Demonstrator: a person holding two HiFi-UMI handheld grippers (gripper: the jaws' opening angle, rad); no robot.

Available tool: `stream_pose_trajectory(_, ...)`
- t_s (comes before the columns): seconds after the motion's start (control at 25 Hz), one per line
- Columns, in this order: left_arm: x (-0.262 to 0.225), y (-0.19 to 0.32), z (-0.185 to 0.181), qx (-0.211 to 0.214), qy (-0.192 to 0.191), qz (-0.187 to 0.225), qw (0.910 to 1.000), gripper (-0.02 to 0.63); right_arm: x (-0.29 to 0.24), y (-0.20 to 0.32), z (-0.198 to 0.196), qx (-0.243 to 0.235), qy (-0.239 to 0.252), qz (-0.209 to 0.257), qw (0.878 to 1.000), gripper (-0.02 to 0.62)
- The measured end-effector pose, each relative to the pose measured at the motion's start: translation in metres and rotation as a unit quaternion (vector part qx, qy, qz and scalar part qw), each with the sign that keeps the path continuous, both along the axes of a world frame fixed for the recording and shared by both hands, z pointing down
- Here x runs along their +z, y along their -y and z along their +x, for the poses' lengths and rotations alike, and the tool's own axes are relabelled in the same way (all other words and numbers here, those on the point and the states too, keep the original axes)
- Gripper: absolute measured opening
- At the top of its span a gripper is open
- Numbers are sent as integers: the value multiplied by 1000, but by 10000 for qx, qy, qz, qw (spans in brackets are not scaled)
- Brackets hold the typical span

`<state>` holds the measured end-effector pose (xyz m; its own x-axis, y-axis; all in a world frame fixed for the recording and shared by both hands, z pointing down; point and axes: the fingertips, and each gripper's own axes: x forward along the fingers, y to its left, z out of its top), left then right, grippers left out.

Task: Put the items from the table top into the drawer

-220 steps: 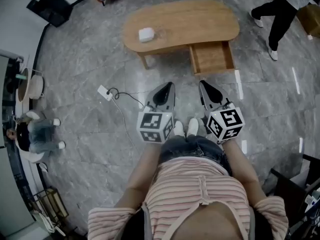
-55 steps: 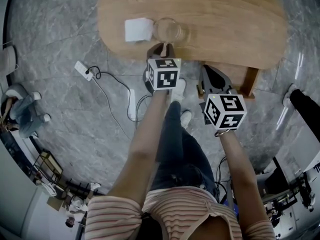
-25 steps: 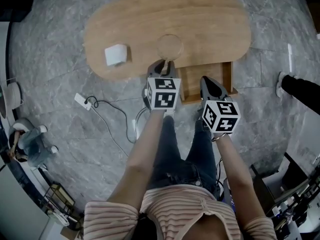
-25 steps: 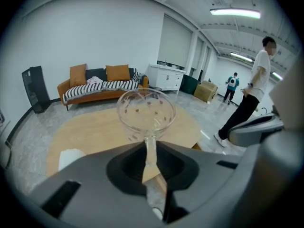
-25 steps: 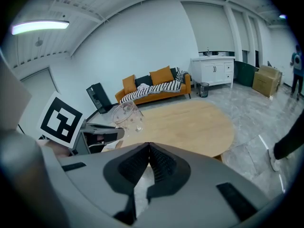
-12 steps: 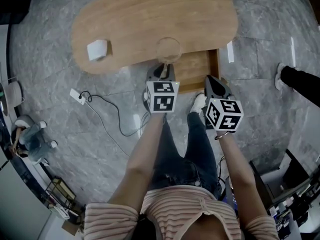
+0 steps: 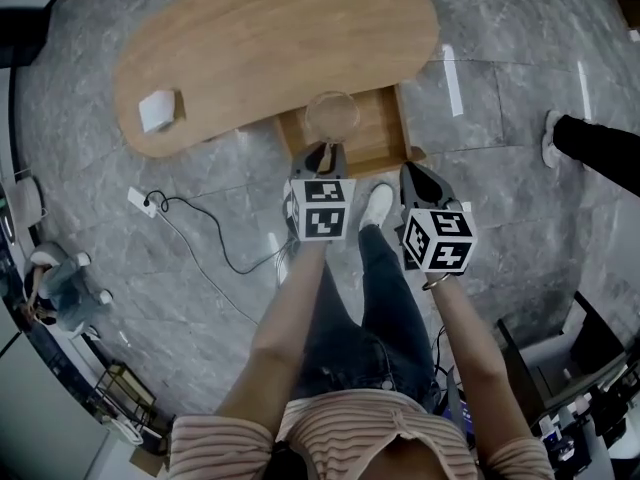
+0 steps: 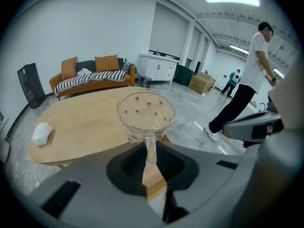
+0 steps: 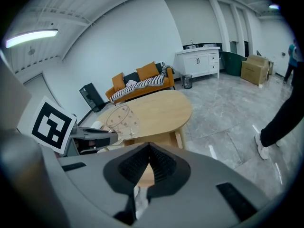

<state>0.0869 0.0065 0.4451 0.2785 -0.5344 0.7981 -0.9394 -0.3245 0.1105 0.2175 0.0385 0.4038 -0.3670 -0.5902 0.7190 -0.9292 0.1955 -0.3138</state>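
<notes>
Dotted glass bowl (image 7: pixel 332 116) (round) moved over wooden drawer (image 7: pixel 388 138).

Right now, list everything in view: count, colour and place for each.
table: one, light wood, oval, on the grey floor
drawer: one, wood, pulled open at the table's near edge
glass bowl: one, clear, over the drawer as the head view shows it
white item: one, white, on the table's left end
power strip: one, white with a dark cable, on the floor left of the drawer
sofa: one, orange, by the far wall
bystander: one, white top and dark trousers, standing at the right
left gripper: grey, jaws shut on the glass bowl
right gripper: grey, jaws shut and empty, near the drawer's front corner
</notes>
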Motion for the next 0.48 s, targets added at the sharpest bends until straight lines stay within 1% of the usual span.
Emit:
stream_pose_trajectory(0.24,37,-16,50,97,6,-212,9997,50,23,-11,34,31,9,-143,9999,8)
stream_pose_trajectory(0.48,74,-19,74,148,21,-344,9993,51,48,-13,44,-58,2,-211,9998,8)
